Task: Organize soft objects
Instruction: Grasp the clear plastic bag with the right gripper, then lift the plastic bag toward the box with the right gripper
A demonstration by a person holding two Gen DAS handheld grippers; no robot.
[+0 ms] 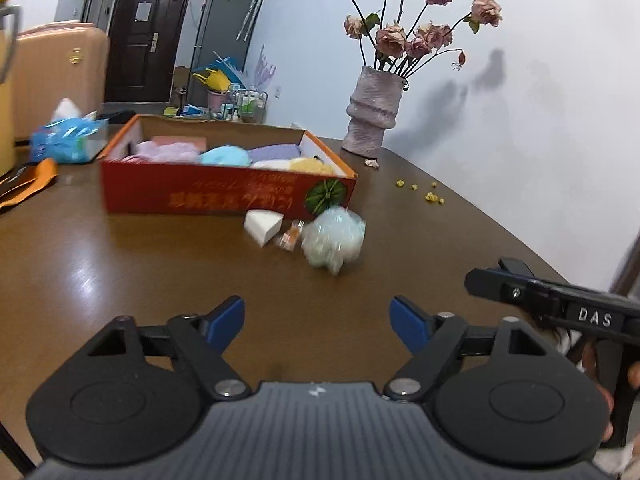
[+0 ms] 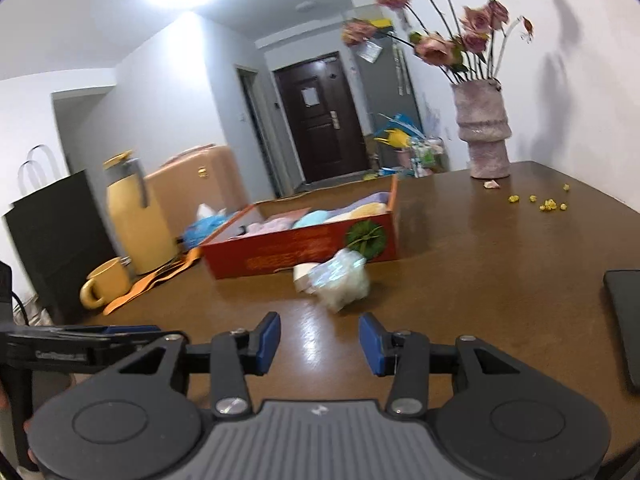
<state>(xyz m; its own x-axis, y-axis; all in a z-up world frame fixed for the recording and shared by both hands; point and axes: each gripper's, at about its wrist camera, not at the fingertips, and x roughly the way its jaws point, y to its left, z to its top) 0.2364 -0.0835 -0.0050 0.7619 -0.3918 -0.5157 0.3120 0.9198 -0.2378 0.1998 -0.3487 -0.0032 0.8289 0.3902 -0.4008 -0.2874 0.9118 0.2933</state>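
A red cardboard box [image 1: 224, 196] [image 2: 304, 252] on the brown table holds several soft pastel items: pink, blue, purple and yellow. In front of its right end lie a pale green mesh bath puff [image 1: 334, 240] [image 2: 344, 280], a white wedge sponge [image 1: 262, 226] [image 2: 301, 276] and a small orange wrapped item [image 1: 291, 236]. My left gripper [image 1: 318, 322] is open and empty, well short of the puff. My right gripper [image 2: 319, 344] is open and empty, just short of the puff. The right gripper's body shows in the left wrist view at the right edge [image 1: 560, 304].
A pink vase of dried roses [image 1: 374, 108] [image 2: 484, 128] stands at the back right, with yellow crumbs [image 1: 432, 196] near it. A blue tissue pack [image 1: 68, 140], yellow jug [image 2: 136, 220], yellow mug [image 2: 104, 282] and orange strap [image 2: 156, 280] are at the left. A dark flat object [image 2: 624, 320] lies right.
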